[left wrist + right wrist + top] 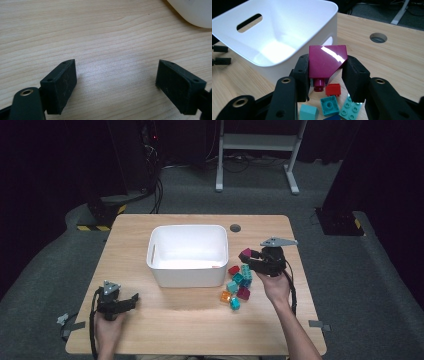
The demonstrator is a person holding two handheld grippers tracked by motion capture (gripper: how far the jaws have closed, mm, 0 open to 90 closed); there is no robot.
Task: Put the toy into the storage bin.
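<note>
My right gripper (325, 68) is shut on a magenta sloped block (325, 61), held above the table just right of the white bin (287, 32). From above, that gripper (248, 257) carries the magenta block (245, 253) beside the bin (187, 254), over a pile of loose blocks (237, 285) in teal, red, orange and magenta. Below the held block lie a red block (333, 89) and teal blocks (329, 105). My left gripper (134, 299) rests low at the table's front left, open, with bare wood between its pads (61, 85).
A round cable hole (235, 228) sits in the table behind the bin's right corner. The bin's corner (192, 12) lies ahead and right of the left gripper. A metal stand (257, 142) is on the floor beyond the table.
</note>
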